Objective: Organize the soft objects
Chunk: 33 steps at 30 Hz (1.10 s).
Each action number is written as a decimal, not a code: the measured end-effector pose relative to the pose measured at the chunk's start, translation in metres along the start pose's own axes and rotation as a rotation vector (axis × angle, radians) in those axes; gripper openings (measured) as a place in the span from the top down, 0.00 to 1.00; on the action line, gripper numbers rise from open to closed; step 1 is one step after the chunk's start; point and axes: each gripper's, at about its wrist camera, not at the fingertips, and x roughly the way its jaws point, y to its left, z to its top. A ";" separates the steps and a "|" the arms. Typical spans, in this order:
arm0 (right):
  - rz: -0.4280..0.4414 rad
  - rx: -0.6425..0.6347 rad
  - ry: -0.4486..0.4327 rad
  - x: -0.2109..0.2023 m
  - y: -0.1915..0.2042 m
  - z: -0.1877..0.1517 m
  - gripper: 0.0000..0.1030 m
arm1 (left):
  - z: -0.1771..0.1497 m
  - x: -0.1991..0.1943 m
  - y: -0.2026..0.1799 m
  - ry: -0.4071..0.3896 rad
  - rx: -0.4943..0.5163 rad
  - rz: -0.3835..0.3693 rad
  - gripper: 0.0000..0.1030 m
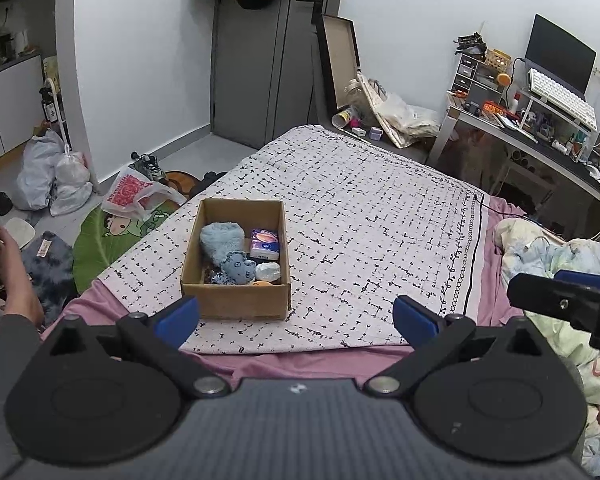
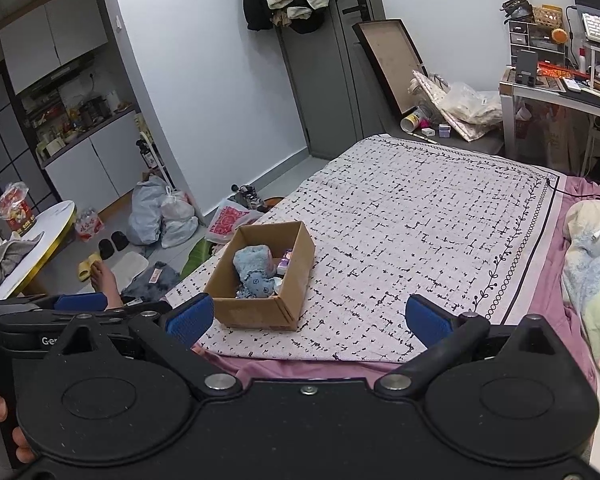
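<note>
We see 1 cardboard box (image 1: 236, 300) on the patterned blanket (image 1: 380, 220), w/ 1 fluffy blue towel (image 1: 221, 240), 1 blue plush (image 1: 238, 267), 1 tissue pack (image 1: 265, 245), 1 white item (image 1: 269, 271) inside. Left gripper (image 1: 296, 316) & right gripper (image 2: 310, 320): both spread wide, empty, near the box.

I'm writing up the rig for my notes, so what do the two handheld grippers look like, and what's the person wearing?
Both the left gripper and the right gripper are matte black, each with two round disc housings, silver pivot bolts and angled black link arms ending in blue textured pads. The left body is greyer with a small white mark; white lettering beginning "Ge" shows on it in the right wrist view. A grey sleeve shows at left.
</note>
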 end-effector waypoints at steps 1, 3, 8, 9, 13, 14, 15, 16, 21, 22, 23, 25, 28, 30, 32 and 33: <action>0.001 -0.001 0.000 0.000 0.000 0.000 0.00 | 0.000 0.000 0.000 0.002 -0.002 -0.002 0.01; 0.001 -0.001 0.002 0.000 0.000 0.001 0.00 | 0.000 0.001 -0.002 0.004 0.002 0.000 0.01; 0.000 0.007 0.000 -0.001 -0.001 0.001 0.00 | 0.000 0.000 -0.004 0.005 0.006 0.002 0.01; -0.001 0.008 -0.001 -0.001 -0.002 0.001 0.00 | 0.000 0.000 -0.004 0.004 0.006 0.003 0.01; -0.002 0.009 -0.002 -0.001 -0.002 0.001 0.00 | 0.000 0.000 -0.004 0.005 0.007 0.001 0.01; -0.002 0.010 -0.003 -0.002 -0.003 0.001 0.00 | -0.001 0.000 -0.004 0.005 0.008 0.001 0.01; -0.001 0.011 -0.003 -0.002 -0.003 0.001 0.00 | -0.001 0.000 -0.004 0.005 0.011 0.000 0.01; 0.000 0.011 -0.004 -0.002 -0.003 0.001 0.00 | 0.000 0.000 -0.006 0.005 0.013 0.000 0.01; -0.007 0.012 -0.004 -0.003 -0.004 0.002 0.00 | 0.000 0.000 -0.007 0.009 0.020 0.001 0.01; -0.009 0.013 -0.004 -0.003 -0.004 0.002 0.00 | 0.000 0.000 -0.008 0.008 0.019 0.001 0.01; -0.009 0.015 -0.004 -0.003 -0.004 0.002 0.00 | 0.000 0.000 -0.008 0.008 0.020 0.001 0.01; -0.008 0.013 -0.005 -0.003 -0.004 0.002 0.00 | 0.000 0.000 -0.008 0.008 0.020 0.001 0.01; -0.009 0.010 -0.006 -0.003 -0.004 0.002 0.00 | 0.000 0.001 -0.008 0.011 0.018 0.003 0.01; -0.010 0.011 -0.005 -0.003 -0.003 0.001 0.00 | -0.001 0.003 -0.007 0.013 0.018 0.005 0.01; -0.010 0.010 -0.004 -0.003 -0.003 0.002 0.00 | -0.001 0.003 -0.007 0.013 0.018 0.004 0.01; -0.010 0.010 -0.004 -0.002 -0.003 0.002 0.00 | -0.001 0.003 -0.007 0.013 0.018 0.004 0.01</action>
